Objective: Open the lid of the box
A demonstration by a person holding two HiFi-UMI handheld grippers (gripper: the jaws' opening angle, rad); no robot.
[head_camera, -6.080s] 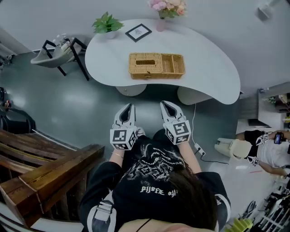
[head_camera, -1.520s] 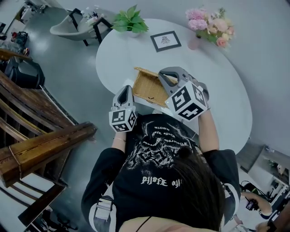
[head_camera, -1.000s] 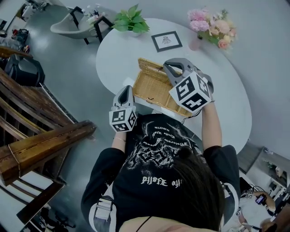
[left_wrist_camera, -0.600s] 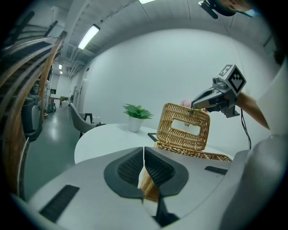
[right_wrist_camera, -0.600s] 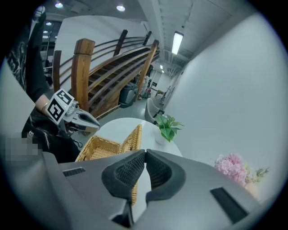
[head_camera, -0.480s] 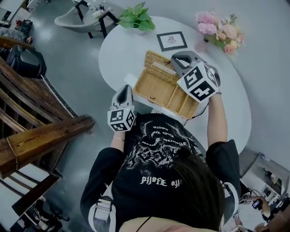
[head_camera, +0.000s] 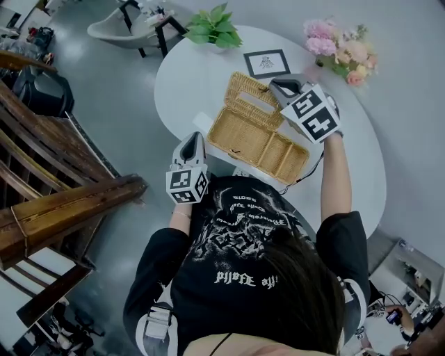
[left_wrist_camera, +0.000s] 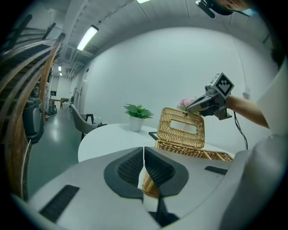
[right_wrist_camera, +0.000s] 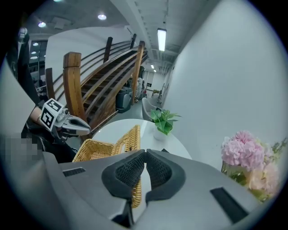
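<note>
A wicker box (head_camera: 259, 141) stands on the white table (head_camera: 191, 80) with its lid (head_camera: 252, 101) raised on the far side, showing the empty woven compartments. My right gripper (head_camera: 279, 84) is shut, its tips at the lid's upper edge; the right gripper view shows the lid (right_wrist_camera: 129, 139) just behind the closed jaws. I cannot tell whether anything thin is pinched. My left gripper (head_camera: 192, 144) is shut and empty, held off the table's near edge in front of the box (left_wrist_camera: 198, 155). From the left gripper view, the right gripper (left_wrist_camera: 191, 108) meets the top of the lid (left_wrist_camera: 182, 128).
On the table's far side are a potted plant (head_camera: 212, 26), a framed picture (head_camera: 266, 62) and a vase of pink flowers (head_camera: 337, 49). A wooden staircase (head_camera: 55, 201) is on the left. A chair (head_camera: 118, 21) stands beyond the table.
My right gripper has moved away from me and the lid has swung with it from half raised to standing open. The left gripper has stayed put.
</note>
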